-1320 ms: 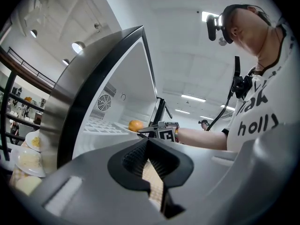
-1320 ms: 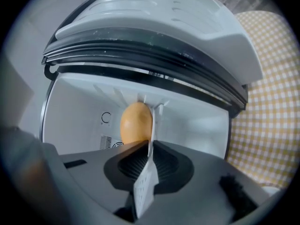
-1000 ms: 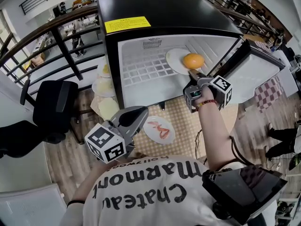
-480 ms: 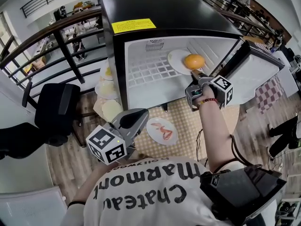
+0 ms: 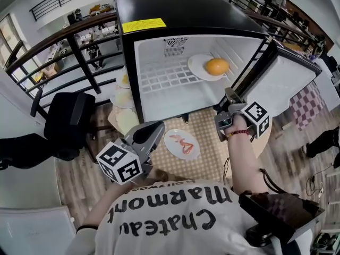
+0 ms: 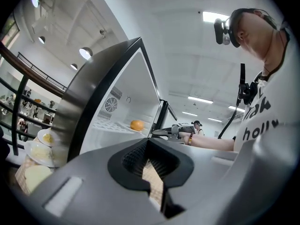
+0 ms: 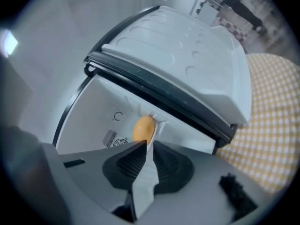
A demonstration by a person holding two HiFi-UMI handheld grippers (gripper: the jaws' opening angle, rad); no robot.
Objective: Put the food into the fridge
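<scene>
The black fridge stands open, its white door swung to the right. On its wire shelf lies a white plate with an orange bun, also visible in the left gripper view as the bun and in the right gripper view as the bun. My right gripper hangs in front of the fridge opening, clear of the plate, shut on nothing. My left gripper is low and left, shut and empty. Just to its right a second plate with red food lies on the checked mat.
Several plates with pale food are stacked on the floor left of the fridge. A black chair stands further left, with a dark railing behind it. A person's arm shows in the left gripper view.
My right gripper has drawn back and down from the bun's plate, which stays on the fridge shelf. The left gripper has barely moved.
</scene>
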